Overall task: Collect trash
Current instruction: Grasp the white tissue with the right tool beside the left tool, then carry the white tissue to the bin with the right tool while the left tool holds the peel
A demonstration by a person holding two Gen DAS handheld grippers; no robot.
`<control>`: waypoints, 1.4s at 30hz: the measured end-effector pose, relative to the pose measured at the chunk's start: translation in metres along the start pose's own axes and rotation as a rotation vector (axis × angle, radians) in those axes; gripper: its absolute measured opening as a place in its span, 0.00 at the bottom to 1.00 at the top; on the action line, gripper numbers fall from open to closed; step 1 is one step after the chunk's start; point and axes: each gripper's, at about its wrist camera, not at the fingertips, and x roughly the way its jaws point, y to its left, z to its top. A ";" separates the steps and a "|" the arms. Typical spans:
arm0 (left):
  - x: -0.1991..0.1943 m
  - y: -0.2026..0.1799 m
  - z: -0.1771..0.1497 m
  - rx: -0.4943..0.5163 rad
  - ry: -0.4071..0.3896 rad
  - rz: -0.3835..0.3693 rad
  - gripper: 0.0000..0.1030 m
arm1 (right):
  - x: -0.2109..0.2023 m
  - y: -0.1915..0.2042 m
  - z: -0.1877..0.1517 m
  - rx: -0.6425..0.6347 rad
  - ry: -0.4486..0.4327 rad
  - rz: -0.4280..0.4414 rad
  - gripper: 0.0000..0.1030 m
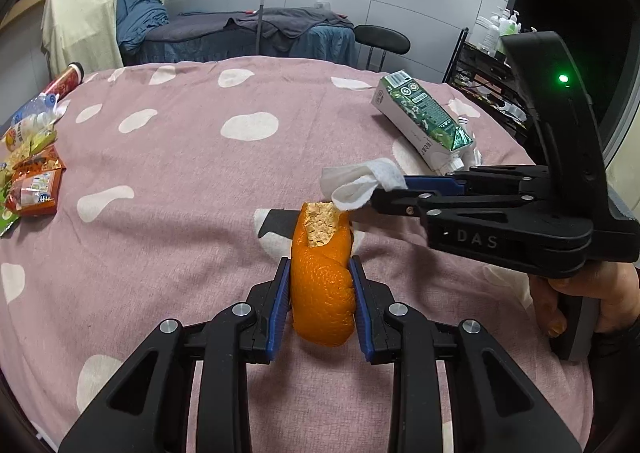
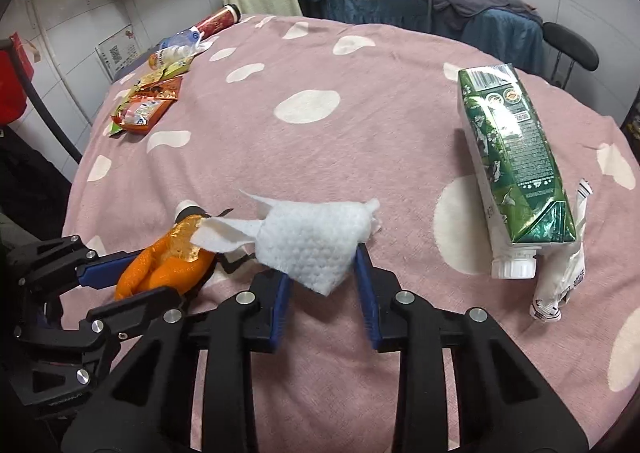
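Covering table: pink cloth with white blotches (image 1: 192, 173).
Left gripper (image 1: 320, 285): jaws clamping curled orange peel (image 1: 322, 293).
Right gripper (image 2: 324, 277): jaws pinching crumpled white tissue (image 2: 316, 241).
Hidden: dark object (image 1: 278, 221) behind peel, unclear.

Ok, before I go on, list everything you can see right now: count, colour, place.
orange peel: 1, orange, clamped in the left gripper above the tablecloth
tissue: 1, white, held in the right gripper, one corner reaching the peel
carton: 1, green and white, lying on its side at the right
wrapper: 1, white, crumpled beside the carton's cap
snack packets: several, orange and green, far left edge
bottle: 1, white and orange, lying behind the packets
tube can: 1, red, far left corner
tablecloth: 1, pink with white spots
left gripper: 1, black, blue pads
right gripper: 1, black, blue pads
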 end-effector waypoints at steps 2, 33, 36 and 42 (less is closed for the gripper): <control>-0.001 0.001 -0.001 -0.007 -0.001 0.001 0.28 | -0.008 -0.001 -0.002 0.016 -0.027 0.009 0.13; -0.001 -0.115 0.018 0.210 -0.039 -0.143 0.28 | -0.189 -0.146 -0.137 0.534 -0.323 -0.256 0.12; 0.002 -0.133 0.018 0.245 -0.033 -0.176 0.28 | -0.204 -0.162 -0.159 0.583 -0.331 -0.321 0.12; 0.008 -0.168 0.016 0.310 -0.017 -0.222 0.28 | -0.227 -0.197 -0.204 0.703 -0.339 -0.417 0.12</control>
